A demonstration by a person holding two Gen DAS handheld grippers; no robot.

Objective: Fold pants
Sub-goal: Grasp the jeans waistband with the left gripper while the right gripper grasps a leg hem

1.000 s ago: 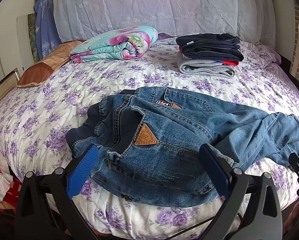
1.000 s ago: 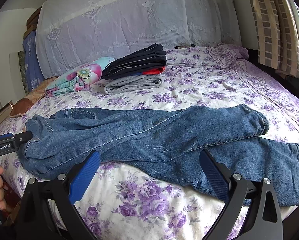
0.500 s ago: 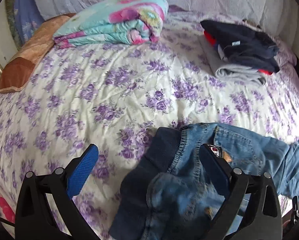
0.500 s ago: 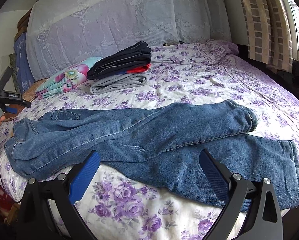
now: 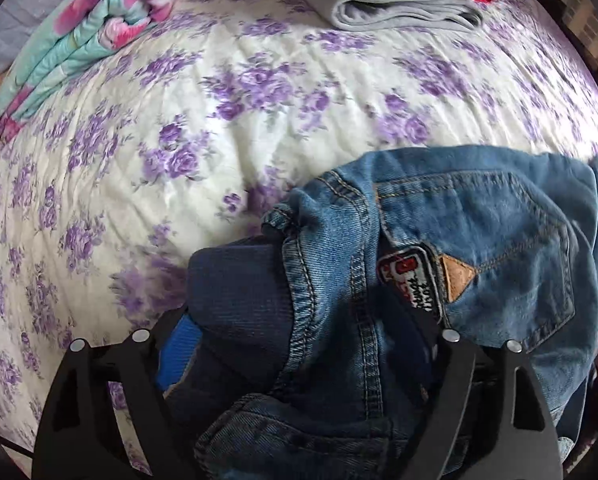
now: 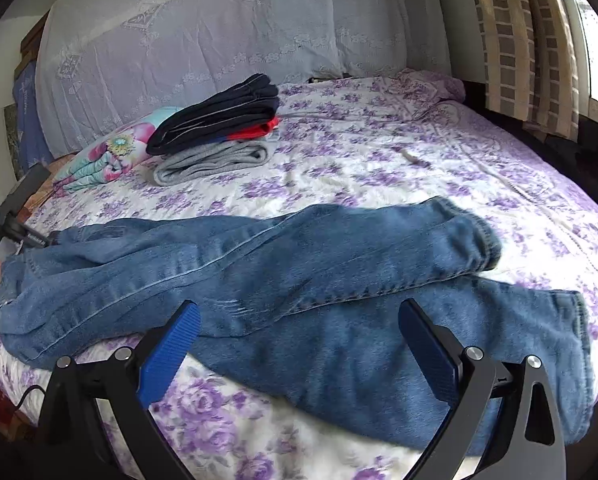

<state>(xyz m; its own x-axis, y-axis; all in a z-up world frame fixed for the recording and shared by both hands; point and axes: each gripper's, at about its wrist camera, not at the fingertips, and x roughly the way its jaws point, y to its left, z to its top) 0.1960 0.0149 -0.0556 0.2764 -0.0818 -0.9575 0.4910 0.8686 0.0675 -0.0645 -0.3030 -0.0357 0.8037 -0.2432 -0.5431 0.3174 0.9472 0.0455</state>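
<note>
Left wrist view, claw: your left gripper (image 5: 295,344) has its fingers down around the bunched waistband of the jeans (image 5: 451,240). Cloth hides both pads, so you cannot tell whether they are pressed onto the denim or merely astride it.
Left wrist view, jeans: the waist end lies directly between and just ahead of the fingers, with the dark ribbed waistband (image 5: 239,288) toward the left finger and the leather patch (image 5: 457,278) toward the right.
Left wrist view, beyond the claw: bare floral bedspread (image 5: 227,92), then a rolled floral quilt (image 5: 95,28) far ahead to the left and a stack of folded clothes (image 5: 395,4) far ahead to the right.
Right wrist view, claw: your right gripper (image 6: 299,348) is spread wide and holds nothing, poised at the bed's near edge.
Right wrist view, jeans: both legs run crosswise ahead of the fingers, one lying over the other, with the hems (image 6: 575,320) off to the right and the left gripper at the far left.
Handling: denim is likely heavy, limp and grippy; it should sag rather than slide.
Where to hold: take the doubled waistband seam on the left and both hems together on the right, since thick edges should pinch firmly.
</note>
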